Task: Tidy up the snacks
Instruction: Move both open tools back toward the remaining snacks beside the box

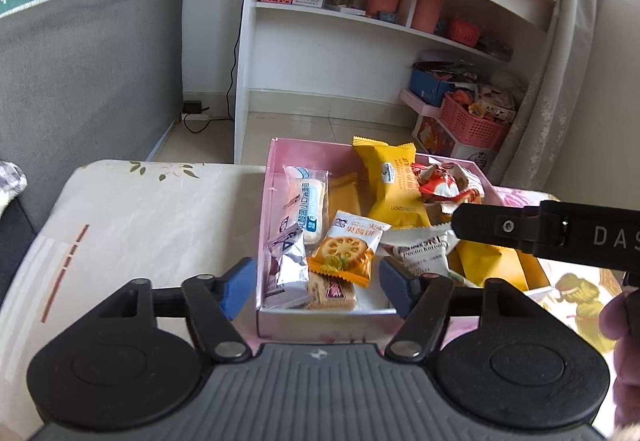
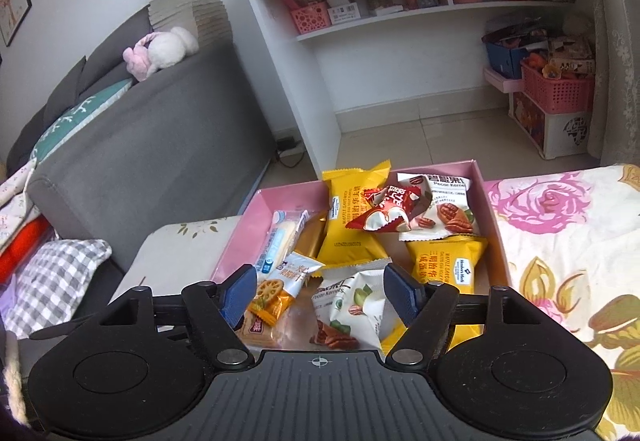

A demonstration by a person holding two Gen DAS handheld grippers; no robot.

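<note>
Snacks fill your pink box on the floral cloth: from its left wall, a white bar, an orange cracker pack, yellow waffle packets, a crinkled red wrapper. Your left gripper and right gripper both gape wide, empty, above the box's near edge.

Black arm of the other tool, right of the left tongs: "DAS", then cut off by the picture's edge.
White pecan packet, between the right tongs' tips: "Pecan Kernels".
White pecan packet at the far side: "Pecan Kernels".
Yellow waffle packet, just right of the right tongs: "Member's Mark", "WAFFLE SANDWICH".
</note>
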